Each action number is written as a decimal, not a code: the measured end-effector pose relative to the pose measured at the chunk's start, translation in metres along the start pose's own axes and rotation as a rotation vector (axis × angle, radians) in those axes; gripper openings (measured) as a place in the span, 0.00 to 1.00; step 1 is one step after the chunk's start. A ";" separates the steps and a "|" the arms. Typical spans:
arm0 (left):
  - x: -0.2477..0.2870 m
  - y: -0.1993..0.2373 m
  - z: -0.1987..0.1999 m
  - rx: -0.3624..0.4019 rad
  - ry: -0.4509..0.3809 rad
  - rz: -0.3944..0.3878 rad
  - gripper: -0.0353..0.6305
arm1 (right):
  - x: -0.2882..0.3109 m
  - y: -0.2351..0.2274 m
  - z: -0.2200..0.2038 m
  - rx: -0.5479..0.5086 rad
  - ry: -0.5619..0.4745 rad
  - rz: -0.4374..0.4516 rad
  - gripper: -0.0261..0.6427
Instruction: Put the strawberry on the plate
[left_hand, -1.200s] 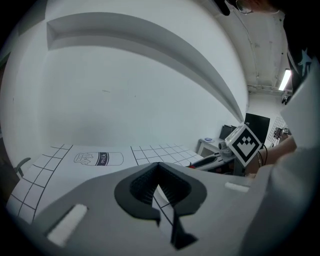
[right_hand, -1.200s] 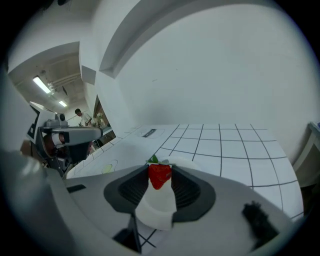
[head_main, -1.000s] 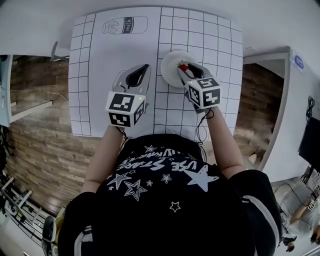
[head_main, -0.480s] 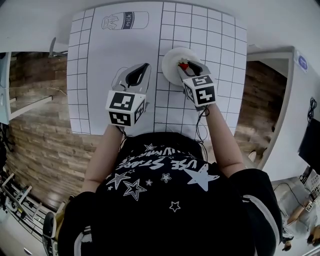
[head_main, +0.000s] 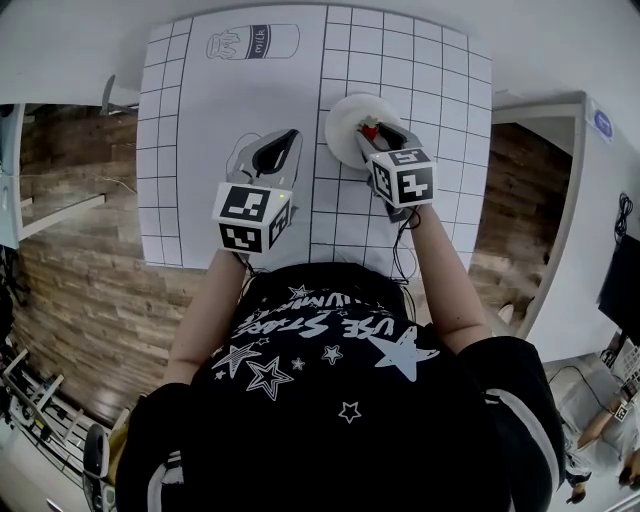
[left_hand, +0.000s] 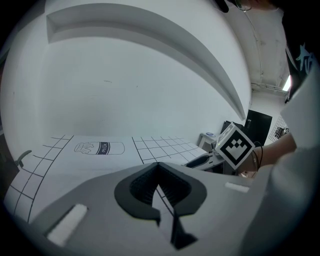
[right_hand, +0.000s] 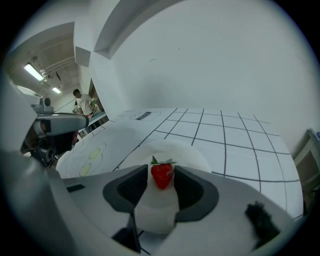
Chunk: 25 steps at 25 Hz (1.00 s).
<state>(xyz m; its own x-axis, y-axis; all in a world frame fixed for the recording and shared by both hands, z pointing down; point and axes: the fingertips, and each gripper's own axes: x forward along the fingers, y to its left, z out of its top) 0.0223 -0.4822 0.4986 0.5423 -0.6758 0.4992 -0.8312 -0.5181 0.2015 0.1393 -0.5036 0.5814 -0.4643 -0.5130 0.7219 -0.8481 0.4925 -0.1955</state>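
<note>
Now the right gripper (right_hand: 160, 170) is low over the plate (right_hand: 195, 152), jaws opening, with the strawberry (right_hand: 162, 176) between the pads and seemingly resting on the plate, not pinched. It looks like a release kept low so the fruit won't roll. The left gripper (left_hand: 159, 165) has its jaws together and empty, parked over the mat (head_main: 250, 100) beside the plate, likely just keeping clear.

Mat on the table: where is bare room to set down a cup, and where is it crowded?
Free: the squares between the plate and the far edge of the mat, and the blank strip between the milk drawing and the left gripper. Crowded: the plate, where the right gripper, jaws opening, straddles the strawberry.
</note>
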 end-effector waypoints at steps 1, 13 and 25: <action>-0.002 -0.001 0.000 0.002 -0.002 0.000 0.07 | -0.001 0.000 -0.001 0.004 0.002 -0.001 0.28; -0.032 -0.015 0.002 0.031 -0.056 -0.021 0.07 | -0.047 -0.006 0.011 0.003 -0.090 -0.094 0.28; -0.091 -0.026 0.003 0.075 -0.140 -0.032 0.07 | -0.102 0.036 0.018 -0.028 -0.212 -0.126 0.15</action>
<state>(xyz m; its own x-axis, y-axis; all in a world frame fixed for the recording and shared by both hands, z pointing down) -0.0050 -0.4082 0.4456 0.5844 -0.7221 0.3703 -0.8046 -0.5748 0.1490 0.1513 -0.4461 0.4890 -0.4014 -0.7062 0.5833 -0.8965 0.4334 -0.0923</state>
